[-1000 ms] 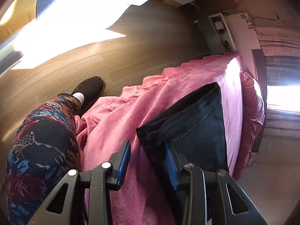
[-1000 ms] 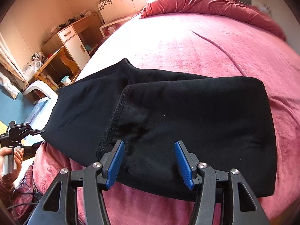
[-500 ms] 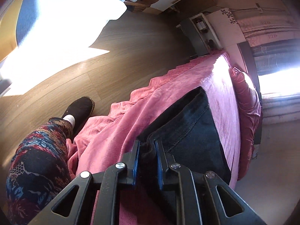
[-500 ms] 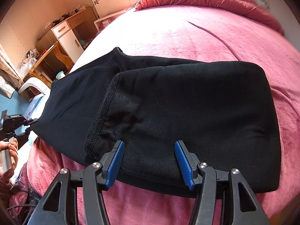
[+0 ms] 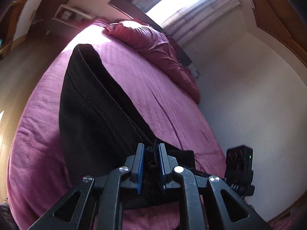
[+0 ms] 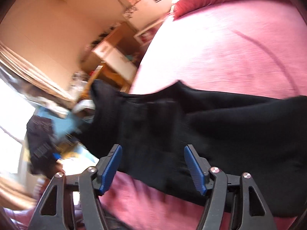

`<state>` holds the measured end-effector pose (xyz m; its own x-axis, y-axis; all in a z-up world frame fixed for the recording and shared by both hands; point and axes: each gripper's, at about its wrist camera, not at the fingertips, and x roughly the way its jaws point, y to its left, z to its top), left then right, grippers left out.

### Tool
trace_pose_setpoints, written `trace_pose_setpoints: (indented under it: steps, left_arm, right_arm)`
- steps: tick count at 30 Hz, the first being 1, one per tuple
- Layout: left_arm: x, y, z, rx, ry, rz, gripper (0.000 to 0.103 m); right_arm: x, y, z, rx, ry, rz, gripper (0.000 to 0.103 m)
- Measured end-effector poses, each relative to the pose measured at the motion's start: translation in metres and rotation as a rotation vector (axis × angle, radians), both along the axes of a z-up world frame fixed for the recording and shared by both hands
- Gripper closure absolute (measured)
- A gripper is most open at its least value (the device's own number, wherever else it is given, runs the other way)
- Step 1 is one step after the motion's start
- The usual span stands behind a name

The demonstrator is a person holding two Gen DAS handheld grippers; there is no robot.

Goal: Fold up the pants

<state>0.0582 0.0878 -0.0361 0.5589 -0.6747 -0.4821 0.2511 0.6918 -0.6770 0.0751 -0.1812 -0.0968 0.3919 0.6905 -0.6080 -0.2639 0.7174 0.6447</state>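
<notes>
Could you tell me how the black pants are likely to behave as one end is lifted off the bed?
The black pants will probably drape limply: they sag from the left gripper. The thick seamed fabric looks moderately heavy. Layers may slide apart on the plush pink blanket.

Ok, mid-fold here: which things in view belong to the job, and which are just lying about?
In the job:
- black pants, on the bed
- left gripper, shut on the pants' edge
- right gripper, jaws opening, pads not pressing the pants
- pink bedspread, the work surface

Lying about:
- bunched pink duvet
- wooden desk
- curtains
</notes>
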Motion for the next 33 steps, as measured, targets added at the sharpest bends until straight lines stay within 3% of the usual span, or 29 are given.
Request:
trace_pose_setpoints:
  steps: [3,7,8,9,12,13,16,18,21,22,23,25,28,33]
  left_arm:
    - [-0.002,-0.029,0.0,0.046,-0.014,-0.091,0.089]
    - [-0.006,-0.054,0.0,0.084,-0.024,-0.166,0.091]
    - [-0.006,-0.058,-0.001,0.085,-0.022,-0.181,0.092]
    - [-0.006,-0.063,-0.001,0.081,-0.02,-0.2,0.102]
    - [-0.008,-0.077,0.0,0.099,-0.033,-0.236,0.102]
    - [-0.008,-0.08,0.0,0.107,-0.033,-0.25,0.102]
    - [-0.009,-0.085,0.001,0.126,-0.035,-0.267,0.103]
    - [-0.012,-0.08,0.003,0.128,-0.036,-0.298,0.102]
    - [-0.017,-0.062,0.008,0.159,-0.037,-0.31,0.099]
    - [-0.018,-0.051,0.009,0.166,-0.032,-0.292,0.099]
    - [-0.017,-0.042,0.008,0.165,-0.016,-0.268,0.097]
    - [-0.014,-0.017,0.005,0.168,0.025,-0.175,0.096]
    - [-0.01,0.024,-0.008,0.137,0.086,-0.029,0.096]
    - [0.001,0.067,-0.034,0.091,0.177,0.139,0.095]
  right_arm:
    - [0.025,0.015,0.009,0.066,0.016,0.056,0.028]
    - [0.057,0.047,0.011,0.014,0.034,0.135,0.027]
    - [0.063,0.056,0.009,-0.008,0.047,0.147,0.027]
    - [0.069,0.066,0.005,-0.035,0.061,0.168,0.028]
    - [0.08,0.092,-0.014,-0.101,0.1,0.226,0.046]
    - [0.082,0.1,-0.021,-0.12,0.122,0.256,0.059]
    - [0.089,0.11,-0.04,-0.207,0.151,0.249,0.082]
    - [0.094,0.108,-0.048,-0.203,0.169,0.232,0.084]
    - [0.095,0.097,-0.053,-0.161,0.207,0.202,0.079]
    - [0.096,0.092,-0.051,-0.144,0.215,0.191,0.064]
    - [0.096,0.087,-0.051,-0.121,0.221,0.176,0.041]
    - [0.096,0.072,-0.046,-0.078,0.211,0.122,0.028]
    - [0.093,0.058,-0.041,-0.028,0.221,0.085,0.028]
    - [0.089,0.061,-0.062,-0.061,0.252,0.09,0.028]
